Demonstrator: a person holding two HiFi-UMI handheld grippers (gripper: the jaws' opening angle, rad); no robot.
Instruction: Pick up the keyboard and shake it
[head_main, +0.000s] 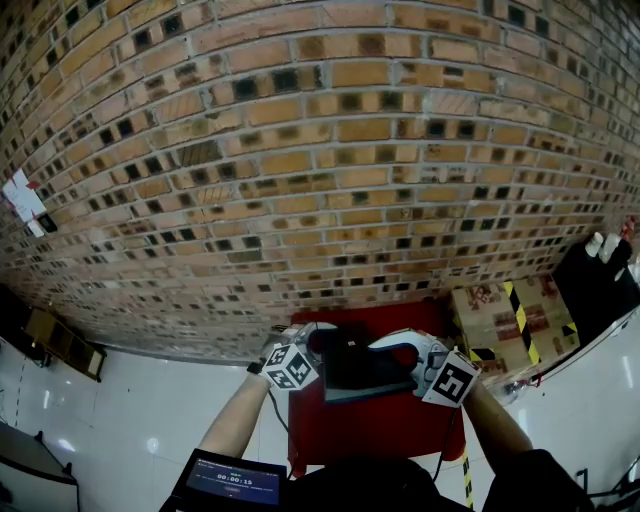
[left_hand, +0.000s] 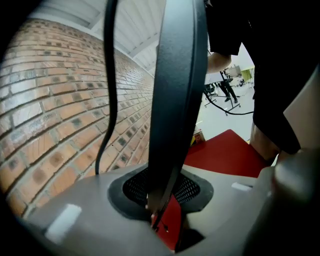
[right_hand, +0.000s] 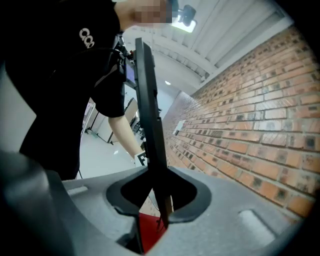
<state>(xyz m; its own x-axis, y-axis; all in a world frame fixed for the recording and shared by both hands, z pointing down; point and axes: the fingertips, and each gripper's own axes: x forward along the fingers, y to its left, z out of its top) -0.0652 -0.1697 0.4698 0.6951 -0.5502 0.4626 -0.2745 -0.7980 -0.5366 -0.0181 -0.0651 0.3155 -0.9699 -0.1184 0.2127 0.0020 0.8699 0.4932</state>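
Observation:
A dark keyboard (head_main: 365, 372) hangs in the air over the red table (head_main: 375, 425), held by its two short ends. My left gripper (head_main: 318, 347) is shut on its left end and my right gripper (head_main: 415, 362) on its right end. In the left gripper view the keyboard (left_hand: 175, 100) stands edge-on, a dark slab wedged between the jaws of the left gripper (left_hand: 162, 210), with its black cable (left_hand: 111, 75) hanging beside it. In the right gripper view the keyboard (right_hand: 150, 125) also runs edge-on out of the right gripper (right_hand: 160, 205).
A brick wall (head_main: 300, 150) rises just behind the table. A cardboard box with yellow-black tape (head_main: 510, 320) sits at the right, with a black case (head_main: 595, 285) beyond it. A small screen (head_main: 230, 480) is at the bottom left, over white floor (head_main: 130, 400).

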